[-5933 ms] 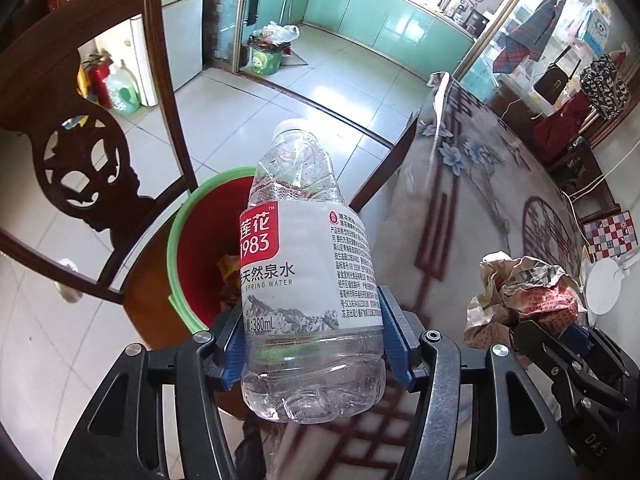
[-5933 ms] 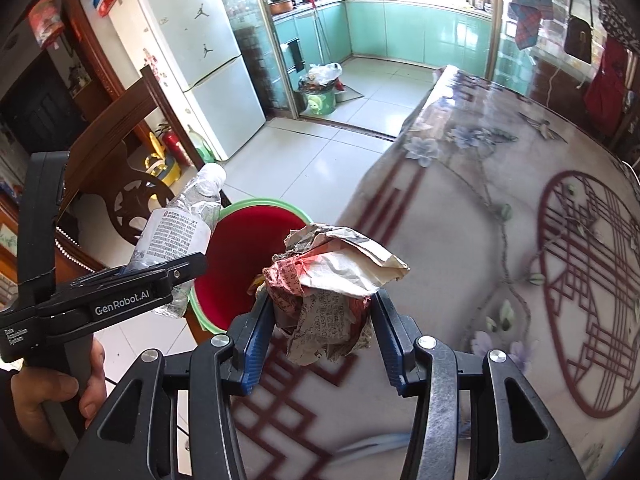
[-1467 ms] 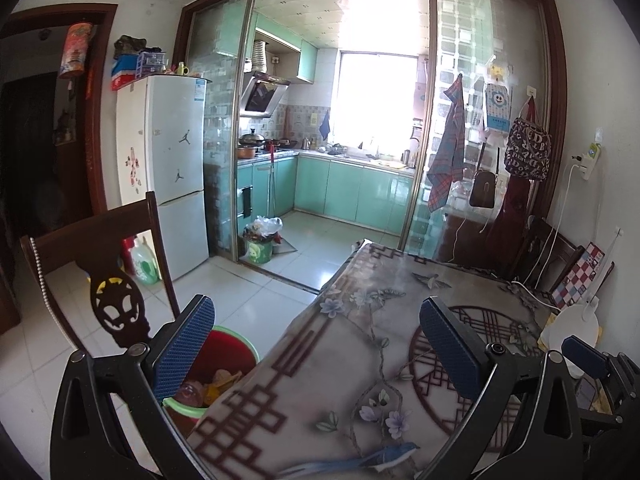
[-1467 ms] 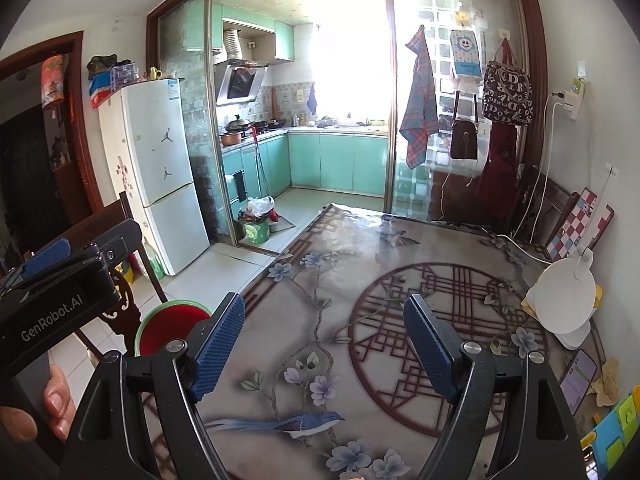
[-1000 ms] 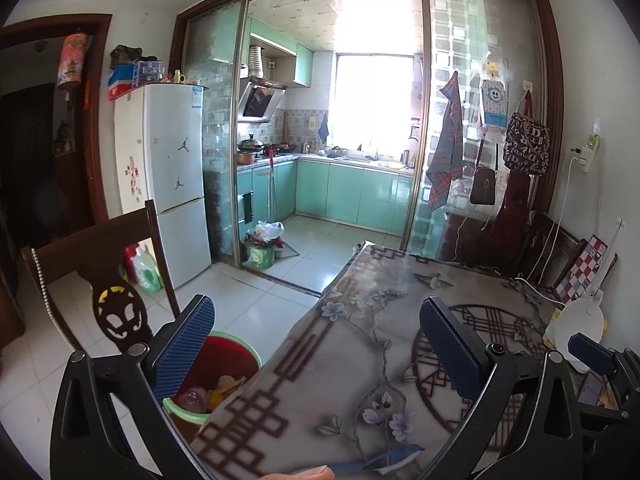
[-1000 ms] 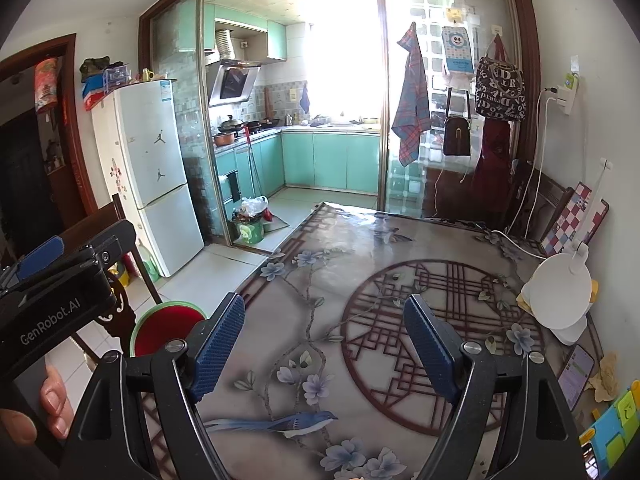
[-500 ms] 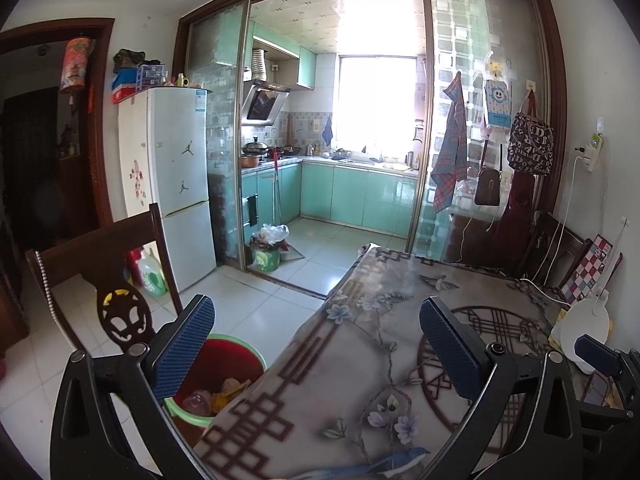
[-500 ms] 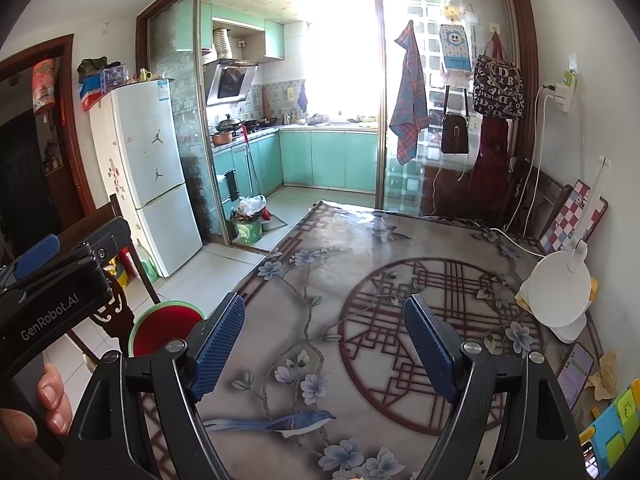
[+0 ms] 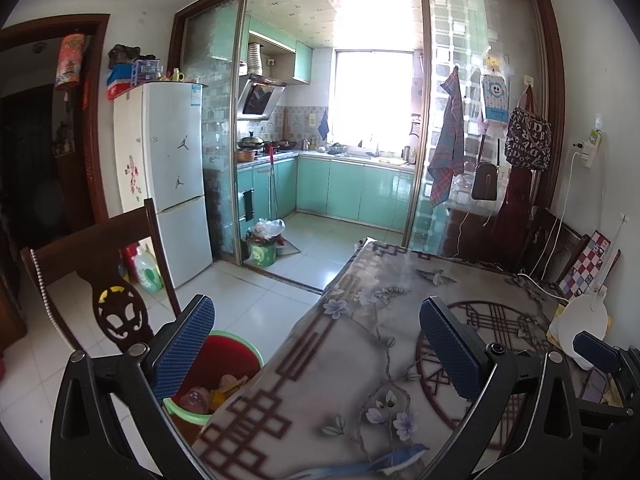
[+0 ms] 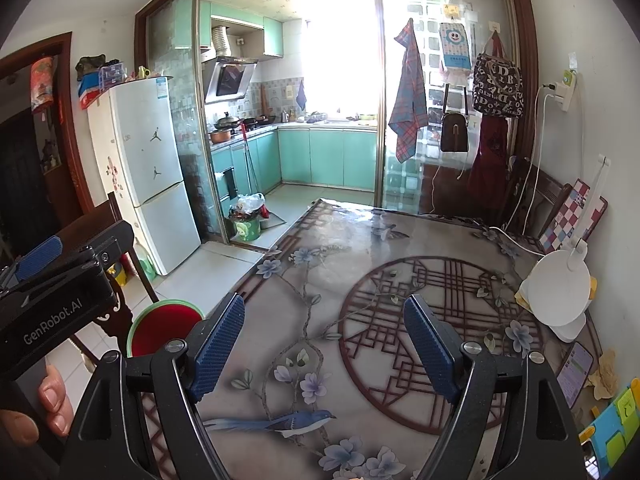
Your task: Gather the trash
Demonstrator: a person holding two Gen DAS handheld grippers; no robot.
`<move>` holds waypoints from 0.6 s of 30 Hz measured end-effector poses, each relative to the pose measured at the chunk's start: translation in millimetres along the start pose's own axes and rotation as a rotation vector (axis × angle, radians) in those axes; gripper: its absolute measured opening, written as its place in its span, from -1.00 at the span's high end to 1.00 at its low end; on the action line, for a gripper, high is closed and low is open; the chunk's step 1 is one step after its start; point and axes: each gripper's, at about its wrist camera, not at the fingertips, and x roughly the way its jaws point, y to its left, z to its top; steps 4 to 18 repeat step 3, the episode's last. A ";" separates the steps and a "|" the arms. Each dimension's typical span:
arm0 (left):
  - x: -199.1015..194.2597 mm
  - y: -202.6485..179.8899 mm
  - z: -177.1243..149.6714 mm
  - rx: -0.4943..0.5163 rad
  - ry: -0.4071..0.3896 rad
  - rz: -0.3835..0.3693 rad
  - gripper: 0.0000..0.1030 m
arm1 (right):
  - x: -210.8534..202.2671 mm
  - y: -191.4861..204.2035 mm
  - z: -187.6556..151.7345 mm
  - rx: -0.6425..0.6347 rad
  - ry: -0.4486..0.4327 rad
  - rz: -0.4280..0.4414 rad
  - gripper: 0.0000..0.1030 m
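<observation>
Hovering spread and empty, both grippers, left (image 9: 316,344) and right (image 10: 324,344). Bin (image 9: 224,384) holds trash; collecting looks finished. Next: scan table (image 10: 360,248).

In the left wrist view, the flower-patterned glass tabletop (image 9: 360,360) fills the lower right of the frame. The green-rimmed red plastic bucket (image 9: 224,360) sits at lower left, just beside the tabletop's edge, with trash inside (items hard to tell apart). The dark carved wooden chair (image 9: 100,276) stands left of it. The white two-door fridge (image 9: 176,176) is behind, at centre left.
</observation>
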 end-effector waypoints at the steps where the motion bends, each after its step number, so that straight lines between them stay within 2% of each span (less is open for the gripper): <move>1: 0.8 -0.7 -0.5 0.007 0.006 0.004 -0.99 | 1.1 -0.2 -0.8 0.000 0.002 -0.001 -0.59; 18: 4.7 -3.8 -1.8 0.028 0.022 -0.007 -0.99 | 4.0 -1.1 -2.1 0.001 0.008 -0.002 -0.59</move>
